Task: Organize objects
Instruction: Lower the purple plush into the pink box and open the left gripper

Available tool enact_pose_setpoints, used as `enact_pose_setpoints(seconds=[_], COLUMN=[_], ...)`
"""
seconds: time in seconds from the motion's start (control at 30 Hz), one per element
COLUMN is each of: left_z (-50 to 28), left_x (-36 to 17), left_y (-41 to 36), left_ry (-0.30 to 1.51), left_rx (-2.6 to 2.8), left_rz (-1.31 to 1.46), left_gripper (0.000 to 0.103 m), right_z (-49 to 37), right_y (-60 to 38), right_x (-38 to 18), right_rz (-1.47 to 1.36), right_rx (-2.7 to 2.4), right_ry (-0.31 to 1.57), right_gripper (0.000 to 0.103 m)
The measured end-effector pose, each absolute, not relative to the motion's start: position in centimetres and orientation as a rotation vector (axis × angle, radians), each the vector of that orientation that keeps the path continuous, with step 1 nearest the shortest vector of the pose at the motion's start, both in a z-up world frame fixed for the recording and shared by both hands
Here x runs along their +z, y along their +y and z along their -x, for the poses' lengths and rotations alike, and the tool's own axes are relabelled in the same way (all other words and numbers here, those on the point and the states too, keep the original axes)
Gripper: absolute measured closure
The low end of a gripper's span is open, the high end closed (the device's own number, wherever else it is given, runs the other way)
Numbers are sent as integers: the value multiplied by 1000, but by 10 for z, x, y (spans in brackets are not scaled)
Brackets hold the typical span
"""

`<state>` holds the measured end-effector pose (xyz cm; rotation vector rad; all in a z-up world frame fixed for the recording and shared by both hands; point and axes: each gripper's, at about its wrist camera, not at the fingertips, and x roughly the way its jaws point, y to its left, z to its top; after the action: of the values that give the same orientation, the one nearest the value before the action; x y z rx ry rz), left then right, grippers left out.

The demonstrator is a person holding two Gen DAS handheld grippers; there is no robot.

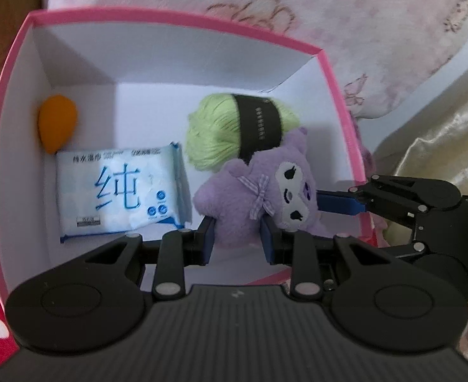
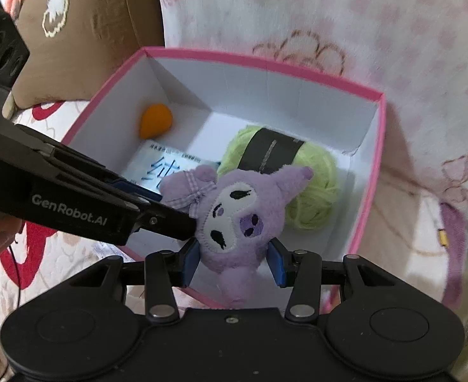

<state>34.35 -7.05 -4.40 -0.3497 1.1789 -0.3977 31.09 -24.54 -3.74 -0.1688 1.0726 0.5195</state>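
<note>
Nearest in the left wrist view, the left hand-held gripper (image 1: 238, 238) is clamped on the lower body of the purple plush (image 1: 249, 203), its blue pads pressed into the fur on both sides. The right hand-held gripper (image 1: 338, 202) comes in from 3 o'clock, and its blue finger touches the plush's face.

In the right wrist view, the right hand-held gripper (image 2: 234, 262) is clamped on the same plush (image 2: 237, 219), one pad on each side of its lower face. The left hand-held gripper (image 2: 157, 203) reaches in from 9 o'clock and meets the plush at its bow and cheek. So both grip the toy together, and it hangs over the near half of the open pink box (image 1: 176, 19), inside the rim; I cannot tell whether it touches the floor of the box.

Farther in, a wipes pack (image 1: 119, 191) lies flat at 9 o'clock of the plush. Behind the plush, at 12 o'clock, a green yarn ball (image 1: 214, 137) with a black band touches its ear. An orange sponge (image 1: 57, 124) sits in the far corner at 10 o'clock, against the wall. The box rests on a floral bedcover (image 2: 329, 16).
</note>
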Motion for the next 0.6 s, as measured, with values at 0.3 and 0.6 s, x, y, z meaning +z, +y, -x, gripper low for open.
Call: enact_pose_setpoints(seconds=[0.3,0.6], left_z=[-355,-362], left_x=[-65,-79], left_y=[-76,-74], left_ry=[1229,1287], left_rx=[-347,-322], left_rz=[351,417], left_gripper=[74,73], right_z=[-326,-336], right_y=[-228,-222], right_x=[-53,-54], right_rz=[292,333], right_rx=[516,499], right_ry=[1121,1185], right_gripper=[52,53])
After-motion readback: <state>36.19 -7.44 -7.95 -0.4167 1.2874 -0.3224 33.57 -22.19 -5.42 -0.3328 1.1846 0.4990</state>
